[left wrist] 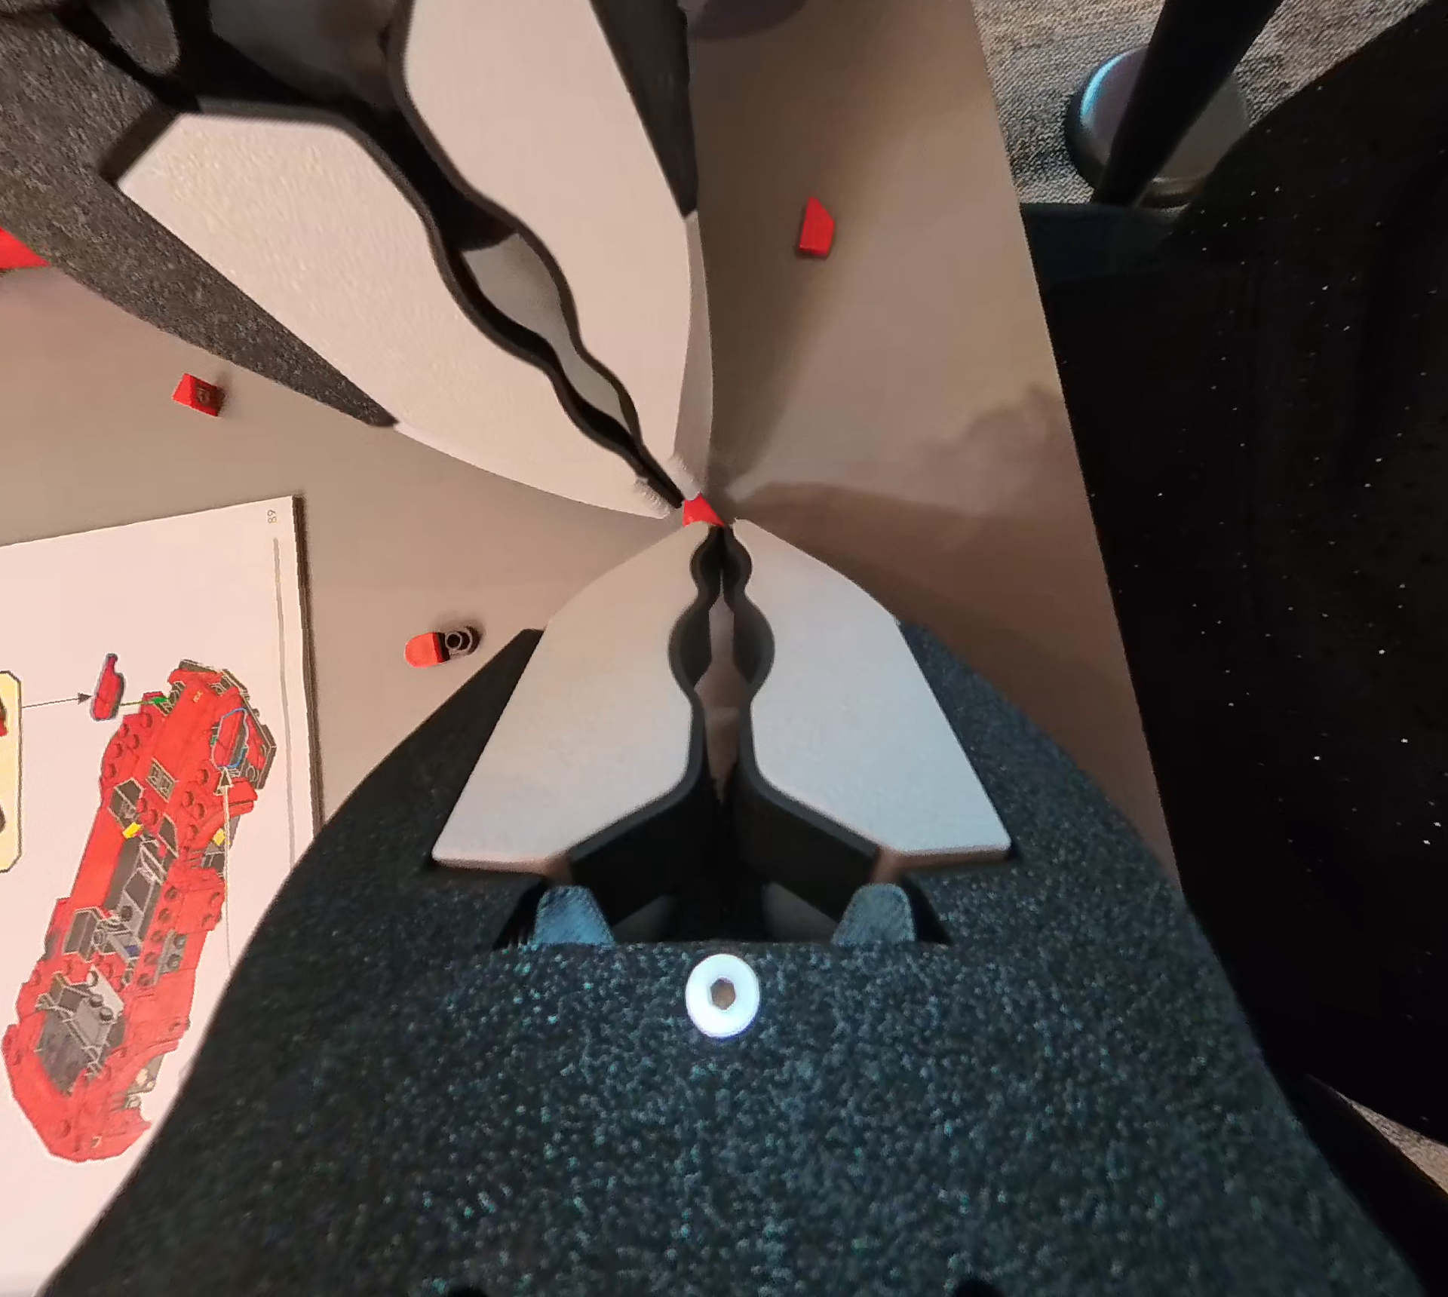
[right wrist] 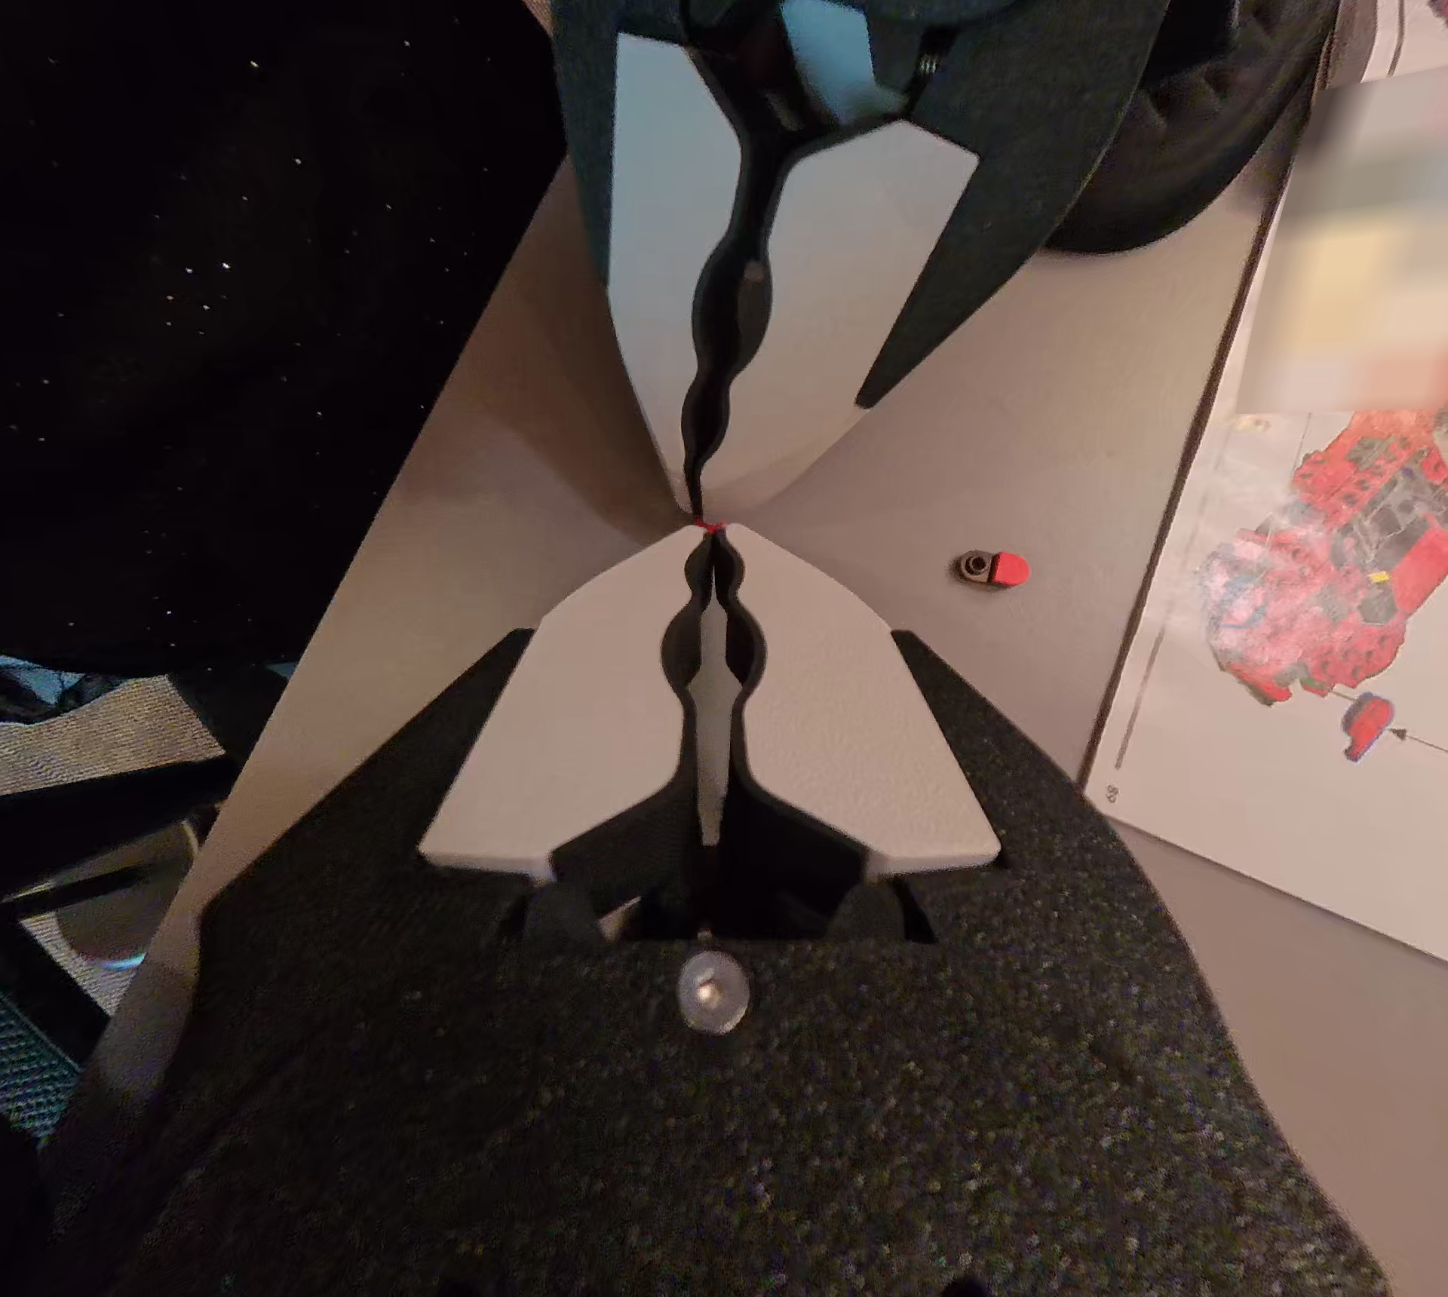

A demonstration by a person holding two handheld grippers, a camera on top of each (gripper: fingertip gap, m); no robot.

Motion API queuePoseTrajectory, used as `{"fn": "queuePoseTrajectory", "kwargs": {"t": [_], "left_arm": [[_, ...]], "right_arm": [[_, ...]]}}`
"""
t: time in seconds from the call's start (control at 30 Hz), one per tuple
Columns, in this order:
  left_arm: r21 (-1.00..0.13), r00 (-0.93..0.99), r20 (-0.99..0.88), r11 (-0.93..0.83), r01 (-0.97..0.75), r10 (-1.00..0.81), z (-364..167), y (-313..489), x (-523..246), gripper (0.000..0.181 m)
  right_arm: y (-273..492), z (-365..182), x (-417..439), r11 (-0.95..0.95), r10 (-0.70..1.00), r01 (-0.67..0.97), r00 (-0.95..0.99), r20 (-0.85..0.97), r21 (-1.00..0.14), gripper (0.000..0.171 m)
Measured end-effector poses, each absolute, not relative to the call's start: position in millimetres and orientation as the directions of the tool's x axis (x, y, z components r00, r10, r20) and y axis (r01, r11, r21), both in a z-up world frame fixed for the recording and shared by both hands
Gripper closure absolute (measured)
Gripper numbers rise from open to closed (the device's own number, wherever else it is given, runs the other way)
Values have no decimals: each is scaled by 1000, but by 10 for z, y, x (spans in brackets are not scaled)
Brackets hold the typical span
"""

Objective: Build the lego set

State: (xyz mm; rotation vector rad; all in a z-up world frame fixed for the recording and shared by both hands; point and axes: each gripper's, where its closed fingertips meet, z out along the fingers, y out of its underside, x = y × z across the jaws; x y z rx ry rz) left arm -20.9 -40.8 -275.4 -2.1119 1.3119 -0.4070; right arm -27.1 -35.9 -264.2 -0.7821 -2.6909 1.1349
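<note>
My two grippers meet tip to tip above the beige table (left wrist: 901, 358). A tiny red Lego piece (left wrist: 700, 511) is pinched between the tips, and shows as a red sliver in the right wrist view (right wrist: 709, 525). My left gripper (left wrist: 717, 533) is shut, its tips on the piece. My right gripper (right wrist: 709, 540) is also shut on it; it reaches in from the upper left in the left wrist view (left wrist: 666, 495). The left gripper comes down from the top in the right wrist view (right wrist: 697, 510).
Loose parts lie on the table: a red slope piece (left wrist: 815, 227), a red brick (left wrist: 198, 392) and a small red-and-black assembly (left wrist: 443, 646) (right wrist: 993, 568). The open instruction booklet (left wrist: 141, 828) (right wrist: 1293, 633) shows a red car. A dark chair (left wrist: 1254, 476) stands past the table edge. Both grippers' tips are close together, under 4 cm apart.
</note>
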Motion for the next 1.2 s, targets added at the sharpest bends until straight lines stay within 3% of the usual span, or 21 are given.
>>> {"fn": "queuePoseTrajectory", "kwargs": {"t": [0.33, 0.67, 1.0, 1.2], "left_arm": [[-622, 448, -77, -309, -720, -891, -2756, -414, -206, 181], [-650, 453, -87, -294, -701, -887, -2753, -443, -205, 181], [-656, 473, -213, -234, -717, -855, -2736, -422, -234, 181], [-671, 484, -237, -218, -708, -842, -2686, -458, -252, 181]], "right_arm": [[-398, -2752, -279, 588, 528, 470, -839, -127, -659, 171], [-423, -2758, -286, 620, 571, 462, -820, -41, -634, 171], [-337, -2832, -252, 698, 648, 558, -759, 65, -449, 171], [-350, -2808, -235, 696, 649, 542, -755, 92, -471, 171]]}}
